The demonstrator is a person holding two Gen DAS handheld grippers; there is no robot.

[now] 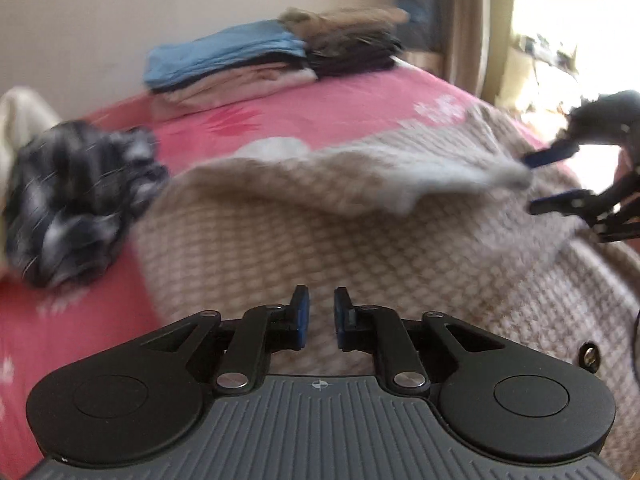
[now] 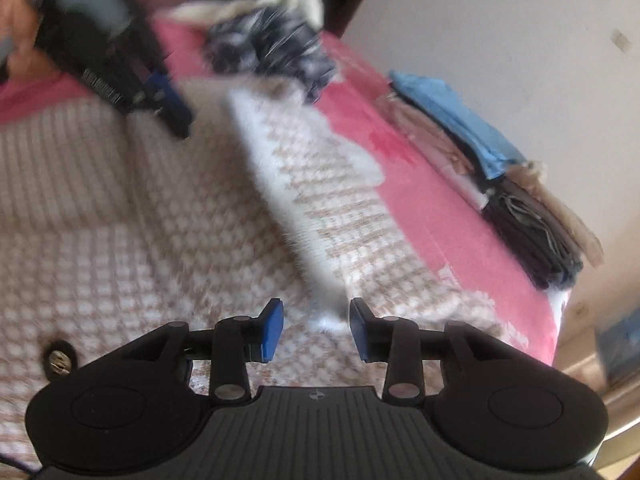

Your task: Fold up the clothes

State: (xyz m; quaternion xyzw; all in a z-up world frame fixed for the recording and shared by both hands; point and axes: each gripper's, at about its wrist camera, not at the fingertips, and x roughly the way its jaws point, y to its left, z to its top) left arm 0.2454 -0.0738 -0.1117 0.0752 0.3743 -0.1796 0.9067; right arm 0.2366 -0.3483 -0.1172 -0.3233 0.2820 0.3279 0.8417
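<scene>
The beige checked knit sweater (image 1: 320, 240) lies spread across the pink bed (image 1: 320, 120), one sleeve (image 2: 320, 200) folded over its body toward 12 o'clock, probably mid-fold. Left gripper (image 1: 321, 317) hovers with fingers slightly apart, empty. Right gripper (image 2: 316, 330) (fingers wide apart) holds nothing. Folded stack (image 1: 260, 60) waits at 11 o'clock.

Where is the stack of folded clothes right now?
The stack of folded clothes sits at the far edge of the pink bed by the wall, beyond the beige sweater; in the right wrist view it is at right.
</scene>
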